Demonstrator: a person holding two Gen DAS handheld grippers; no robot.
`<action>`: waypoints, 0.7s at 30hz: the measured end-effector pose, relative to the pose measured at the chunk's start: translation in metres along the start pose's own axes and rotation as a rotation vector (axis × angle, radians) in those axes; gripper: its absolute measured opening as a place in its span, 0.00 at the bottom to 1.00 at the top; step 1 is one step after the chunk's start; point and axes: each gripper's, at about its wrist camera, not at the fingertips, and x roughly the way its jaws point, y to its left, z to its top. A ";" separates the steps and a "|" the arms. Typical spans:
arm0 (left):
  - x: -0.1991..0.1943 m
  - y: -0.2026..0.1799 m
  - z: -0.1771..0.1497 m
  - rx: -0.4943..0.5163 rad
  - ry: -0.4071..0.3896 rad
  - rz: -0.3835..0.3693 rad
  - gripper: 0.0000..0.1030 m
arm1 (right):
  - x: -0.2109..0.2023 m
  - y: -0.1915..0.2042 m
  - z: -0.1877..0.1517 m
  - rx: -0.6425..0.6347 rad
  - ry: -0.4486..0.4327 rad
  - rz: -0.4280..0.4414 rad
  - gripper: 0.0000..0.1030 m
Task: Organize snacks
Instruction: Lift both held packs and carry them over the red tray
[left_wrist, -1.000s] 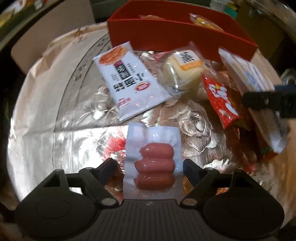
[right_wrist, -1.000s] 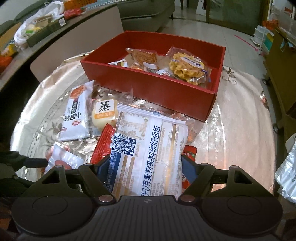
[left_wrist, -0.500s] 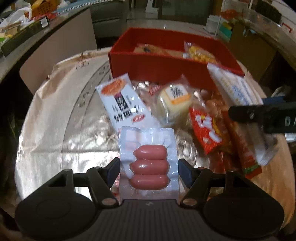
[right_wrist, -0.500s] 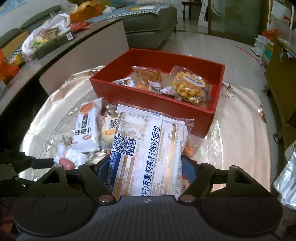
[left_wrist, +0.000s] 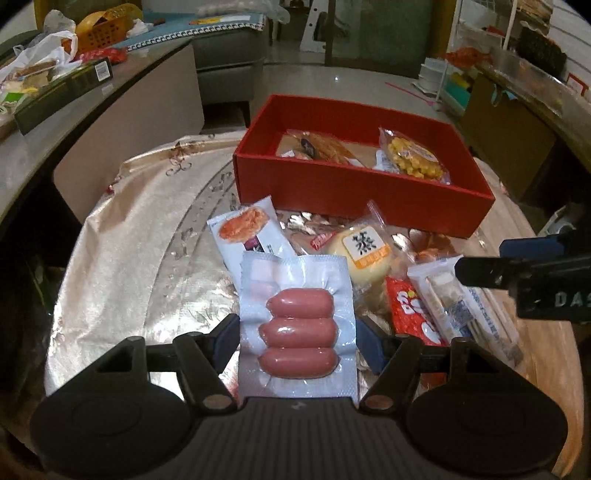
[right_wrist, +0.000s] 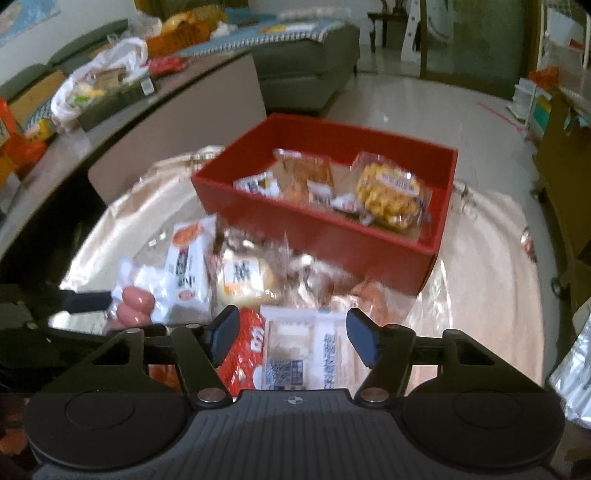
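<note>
Vacuum-sealed sausage pack pinched across its width in left gripper, lifted, well short of red box. Light, slick film, floppy at sealed edges; best held at the stiff sausage section, as now. White bread packet between right gripper fingers, near side of box; whether clamped or just bracketed, can't tell — frame blurred. Flat, soft, crushable; grip mid-width. Beyond: white snack sachet, round cake just before box front wall. Waffle pack already inside box.
</note>
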 end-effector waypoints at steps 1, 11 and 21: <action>0.001 0.000 -0.001 0.003 0.006 -0.004 0.59 | 0.003 0.000 -0.002 -0.002 0.019 -0.003 0.73; 0.005 0.003 -0.009 -0.001 0.050 -0.039 0.59 | 0.044 -0.015 -0.024 0.012 0.177 -0.054 0.87; 0.008 0.001 -0.013 0.010 0.064 -0.046 0.59 | 0.036 -0.004 -0.026 -0.061 0.149 -0.082 0.76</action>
